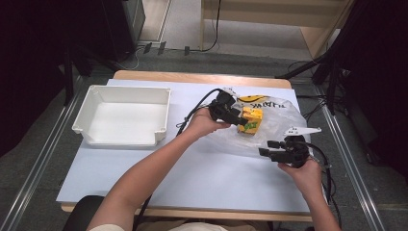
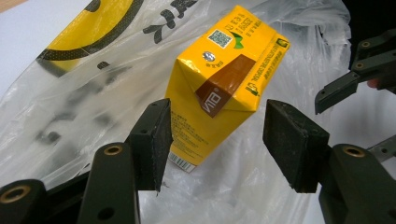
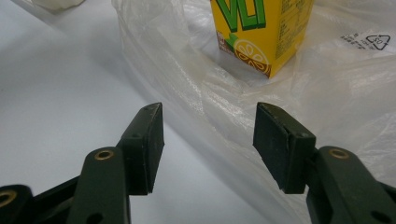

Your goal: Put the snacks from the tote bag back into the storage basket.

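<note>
Left gripper (image 2: pixel 217 140) brackets a yellow drink carton (image 2: pixel 222 88) on a plastic bag (image 2: pixel 70 107), jaws open. The carton looks light and stiff; its flat sides suit gripping. Right gripper (image 3: pixel 208 144) waits open beside the carton.

I see a desk (image 1: pixel 202 79) with a wooden edge and a pale blue-white top, evenly lit from above. Grey carpet floor (image 1: pixel 38 159) surrounds it, with metal rails (image 1: pixel 36 166) running along left and right. Far behind stands light wooden furniture (image 1: pixel 288 14); dark curtains (image 1: pixel 38 43) hang at both sides, cables (image 1: pixel 144 50) trailing between.
</note>
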